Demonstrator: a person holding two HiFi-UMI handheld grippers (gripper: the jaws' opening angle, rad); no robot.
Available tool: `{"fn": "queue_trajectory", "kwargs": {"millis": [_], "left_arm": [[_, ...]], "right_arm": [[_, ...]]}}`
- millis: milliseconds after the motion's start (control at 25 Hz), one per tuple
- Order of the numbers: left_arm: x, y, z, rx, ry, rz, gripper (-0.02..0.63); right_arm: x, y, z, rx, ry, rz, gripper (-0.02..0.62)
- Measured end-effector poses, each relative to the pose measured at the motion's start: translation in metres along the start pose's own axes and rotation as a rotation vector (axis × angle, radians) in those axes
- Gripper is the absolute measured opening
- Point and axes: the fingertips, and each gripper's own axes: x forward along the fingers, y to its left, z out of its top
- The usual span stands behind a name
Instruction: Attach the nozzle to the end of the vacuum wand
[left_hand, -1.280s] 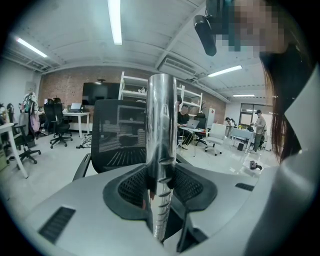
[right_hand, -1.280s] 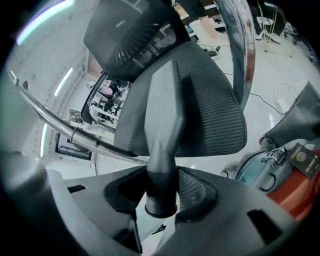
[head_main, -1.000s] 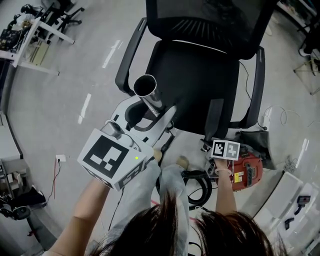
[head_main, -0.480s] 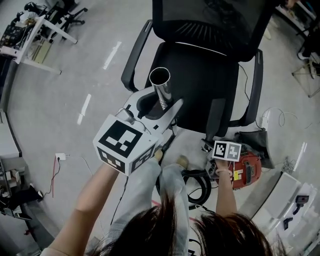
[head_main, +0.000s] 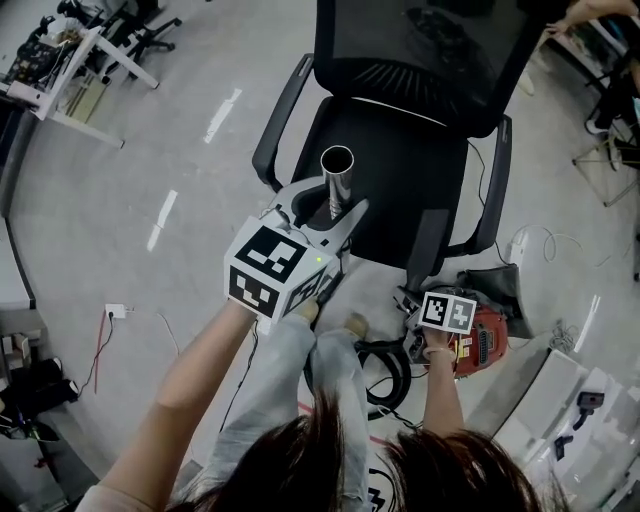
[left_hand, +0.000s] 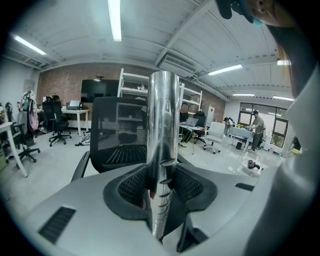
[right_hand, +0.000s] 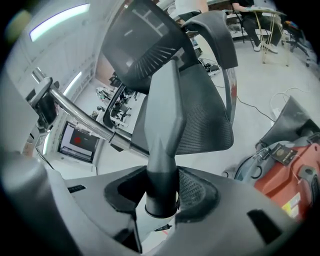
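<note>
Fingers (left_hand: 125, 190) of left gripper (left_hand: 161, 187) pinching vacuum wand (left_hand: 163, 125), right gripper (right_hand: 162, 192) pinching nozzle (right_hand: 167, 115)

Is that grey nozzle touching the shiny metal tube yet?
Apart. The head view shows the nozzle well right of the wand, chair seat between them.

I take the chair (head_main: 400, 165) as landmark: wand (head_main: 337, 185) upright over its seat's left front edge, nozzle (right_hand: 165, 125) before its right front (well apart), vacuum body (head_main: 485, 340) on floor right of that.
</note>
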Motion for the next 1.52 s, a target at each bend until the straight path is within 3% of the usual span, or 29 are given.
{"fn": "queue_trajectory", "kwargs": {"millis": [520, 1520], "left_arm": [[-0.01, -0.005, 0.002, 0.009, 0.033, -0.012, 0.149], [-0.023, -0.009, 0.012, 0.02, 0.086, -0.052, 0.149]], "right_arm": [[-0.038, 0.037, -0.011, 0.02, -0.057, 0.025, 0.175], [-0.101, 0.134, 0.021, 0.106, -0.238, 0.081, 0.175]]}}
